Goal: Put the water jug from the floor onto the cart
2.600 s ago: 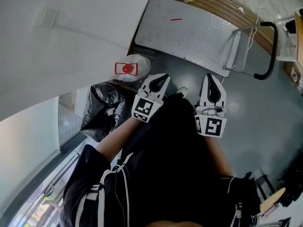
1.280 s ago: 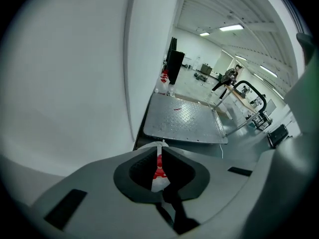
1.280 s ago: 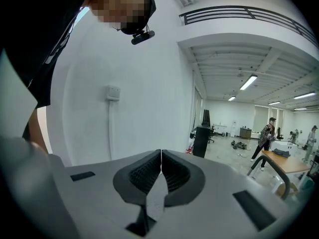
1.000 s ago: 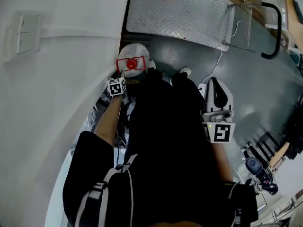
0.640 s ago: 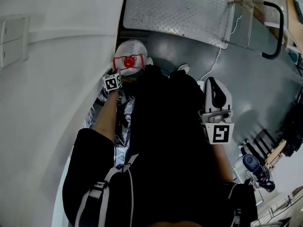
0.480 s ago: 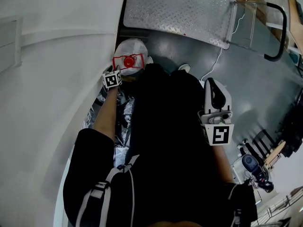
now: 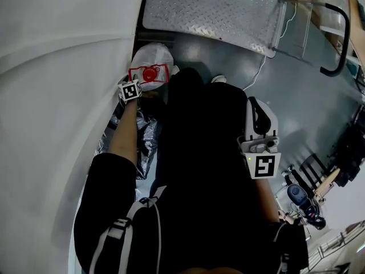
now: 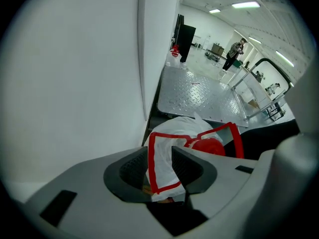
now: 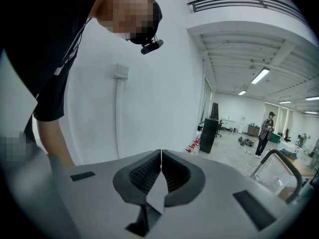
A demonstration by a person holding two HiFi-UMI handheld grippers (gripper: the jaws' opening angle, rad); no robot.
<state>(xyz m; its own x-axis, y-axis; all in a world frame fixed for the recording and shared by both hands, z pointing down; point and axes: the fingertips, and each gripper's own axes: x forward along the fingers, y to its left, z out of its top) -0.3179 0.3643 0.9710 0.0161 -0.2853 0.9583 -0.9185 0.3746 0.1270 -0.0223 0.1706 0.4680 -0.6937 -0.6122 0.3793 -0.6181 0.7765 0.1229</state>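
Observation:
The water jug [image 7: 149, 59], wrapped in white plastic with a red cap [image 7: 149, 73] and a red-edged carry handle, stands on the floor by the wall. My left gripper [image 7: 138, 83] points steeply down at its top. In the left gripper view the left gripper [image 8: 172, 154] is open, and the handle's red-edged strip [image 8: 160, 173] runs through the gap between the jaws. The red cap [image 8: 209, 146] lies just beyond. My right gripper [image 7: 258, 106] hangs shut and empty beside my right leg; its jaws [image 9: 161, 156] meet. The steel cart [image 7: 217, 16] lies past the jug.
A white wall [image 7: 57, 67] stands tight against the jug's left. A crumpled dark bag [image 7: 142, 136] lies behind the jug. The cart's black push handle [image 7: 336, 39] is at the far right, a white cable [image 7: 256, 73] trails on the floor. A person [image 8: 235, 54] stands far off.
My left gripper has sunk onto the jug's top, and the handle strip now lies between its jaws. The right gripper has dropped a little and stays shut.

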